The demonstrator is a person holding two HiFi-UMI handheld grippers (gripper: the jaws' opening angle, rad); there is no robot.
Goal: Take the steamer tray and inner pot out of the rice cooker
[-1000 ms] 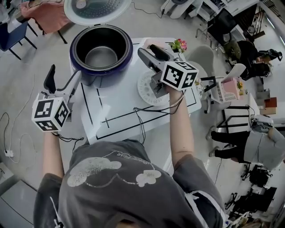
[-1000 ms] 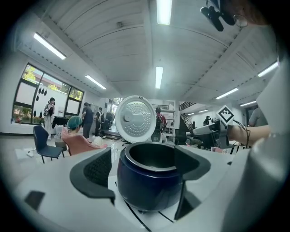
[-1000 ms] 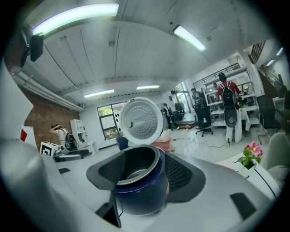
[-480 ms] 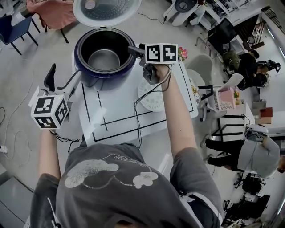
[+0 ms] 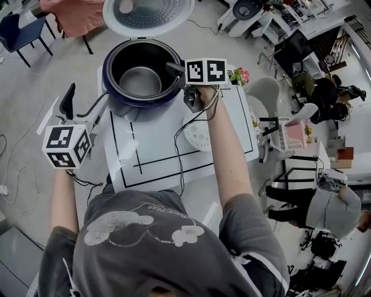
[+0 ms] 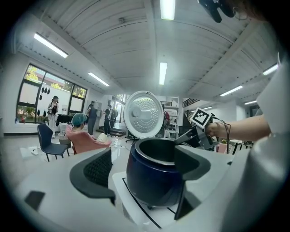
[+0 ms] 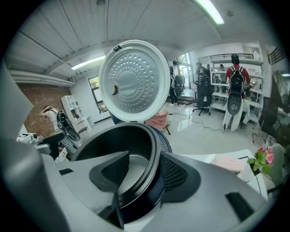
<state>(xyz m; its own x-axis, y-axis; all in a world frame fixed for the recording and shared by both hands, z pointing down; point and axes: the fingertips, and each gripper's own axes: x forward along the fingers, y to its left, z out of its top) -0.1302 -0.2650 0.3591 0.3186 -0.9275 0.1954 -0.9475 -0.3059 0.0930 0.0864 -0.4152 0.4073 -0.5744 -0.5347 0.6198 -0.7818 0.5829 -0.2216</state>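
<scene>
The dark blue rice cooker stands at the table's far left with its lid up. The dark inner pot sits inside it, also in the right gripper view. A white perforated steamer tray lies on the table to the cooker's right. My right gripper straddles the pot's right rim, one finger inside and one outside. Its jaws have just been closing; a gap still shows beside the rim. My left gripper hangs open left of the cooker, empty.
The white table top carries black taped lines. A small pot of flowers stands at its far right corner. Chairs and a pink basket stand to the right, with people further off. A cable trails across the table.
My right gripper has swung left from above the steamer tray and sunk to the pot's rim. The left gripper has stayed where it was.
</scene>
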